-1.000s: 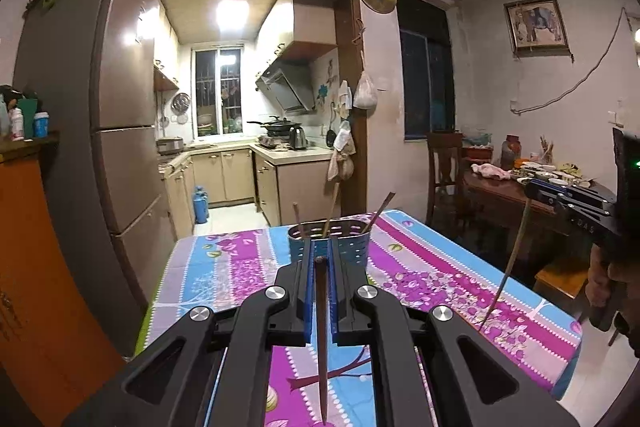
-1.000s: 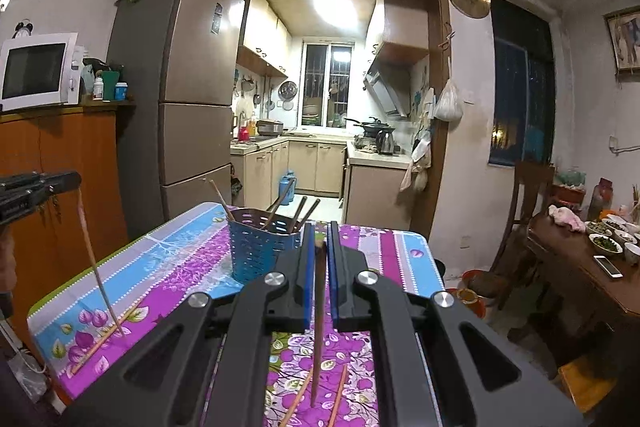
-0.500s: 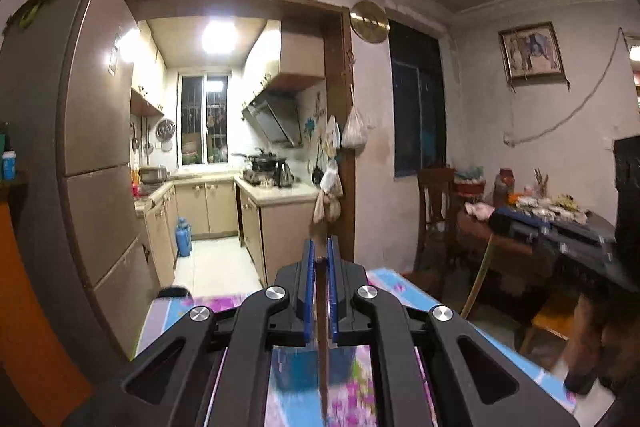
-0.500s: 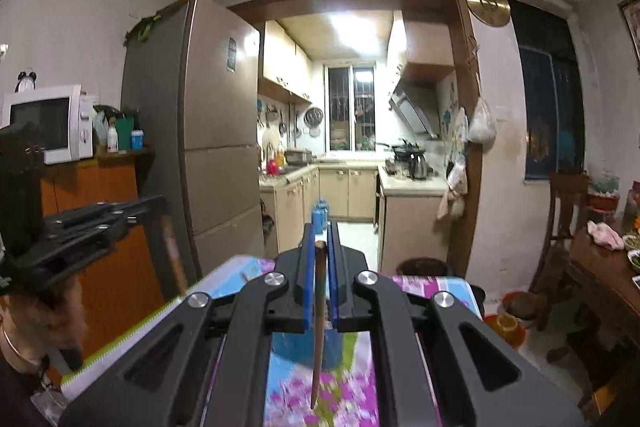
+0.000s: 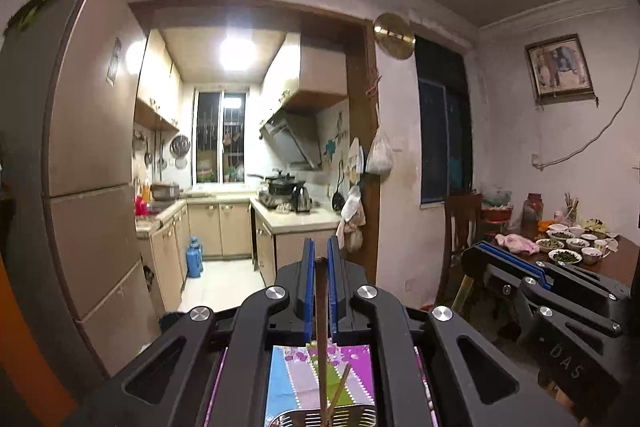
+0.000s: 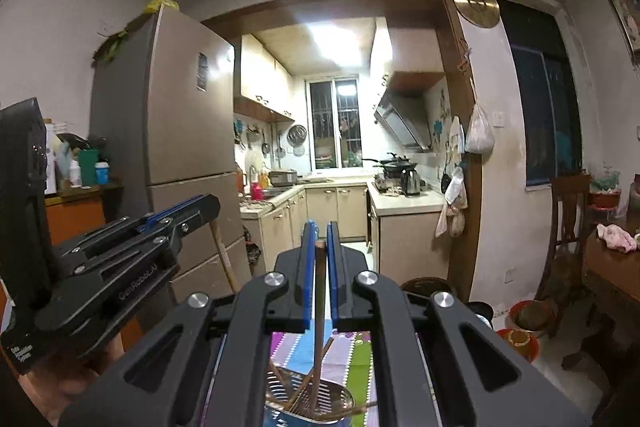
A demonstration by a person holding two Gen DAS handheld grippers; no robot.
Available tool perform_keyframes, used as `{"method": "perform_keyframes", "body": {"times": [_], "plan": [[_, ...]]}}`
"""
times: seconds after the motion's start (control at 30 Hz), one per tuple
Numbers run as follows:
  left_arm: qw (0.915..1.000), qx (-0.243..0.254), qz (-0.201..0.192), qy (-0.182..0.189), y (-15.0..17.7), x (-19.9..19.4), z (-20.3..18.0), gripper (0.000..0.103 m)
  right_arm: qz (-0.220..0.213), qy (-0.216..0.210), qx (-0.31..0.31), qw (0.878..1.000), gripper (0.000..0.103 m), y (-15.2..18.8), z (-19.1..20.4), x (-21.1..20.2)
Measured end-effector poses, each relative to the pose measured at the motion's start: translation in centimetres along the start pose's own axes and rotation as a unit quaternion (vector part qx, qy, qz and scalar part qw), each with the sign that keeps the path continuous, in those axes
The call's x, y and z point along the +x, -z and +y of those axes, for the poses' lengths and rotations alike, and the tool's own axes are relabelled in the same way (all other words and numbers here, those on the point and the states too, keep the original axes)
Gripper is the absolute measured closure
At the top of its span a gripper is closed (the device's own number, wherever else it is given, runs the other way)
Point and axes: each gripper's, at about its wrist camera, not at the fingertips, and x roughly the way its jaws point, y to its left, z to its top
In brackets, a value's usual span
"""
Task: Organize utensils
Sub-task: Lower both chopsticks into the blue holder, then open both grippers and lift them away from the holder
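My left gripper [image 5: 320, 259] is shut on a brown chopstick [image 5: 321, 327] that hangs upright, its lower end over the perforated utensil holder [image 5: 320, 419] at the bottom edge. My right gripper [image 6: 319, 243] is shut on another chopstick [image 6: 319, 315], its tip reaching down into the same holder [image 6: 308, 399], which has several chopsticks leaning in it. The right gripper shows in the left wrist view [image 5: 476, 255] at right, the left gripper in the right wrist view [image 6: 212, 203] at left. Both hover above the holder.
The holder stands on a table with a purple and blue floral cloth [image 6: 352, 351]. A tall fridge [image 6: 176, 147] is at left, the kitchen doorway behind. A wooden dining table with dishes [image 5: 568, 251] and a chair [image 6: 568, 227] stand at right.
Both grippers have risen and moved forward over the holder, each with its chopstick; the holder went from ahead of the fingers to below them. The grippers came closer together.
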Motion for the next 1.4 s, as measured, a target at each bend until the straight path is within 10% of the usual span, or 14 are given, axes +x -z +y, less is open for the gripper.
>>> {"method": "perform_keyframes", "body": {"times": [0.57, 0.87, 1.23, 1.4], "plan": [[0.9934, 0.008, 0.115, 0.004, 9.8, 6.5, 1.6, 0.096, 0.105, 0.005, 0.0, 0.995, 0.098, 6.9, -0.2, 6.9], [0.9924, -0.006, 0.123, -0.007, 10.0, 6.2, 3.0, 0.095, 0.099, 0.014, 0.005, 0.995, 0.087, 5.7, -0.3, 5.9], [0.9993, 0.011, 0.001, -0.036, 4.6, -8.6, 3.4, 0.095, 0.031, 0.025, -0.055, 0.998, 0.087, 3.4, -2.5, -6.1], [0.9972, 0.038, -0.012, -0.063, 6.0, -17.2, 4.1, 0.07, 0.016, 0.047, -0.104, 0.993, 0.087, 5.6, -4.7, -16.1]]}}
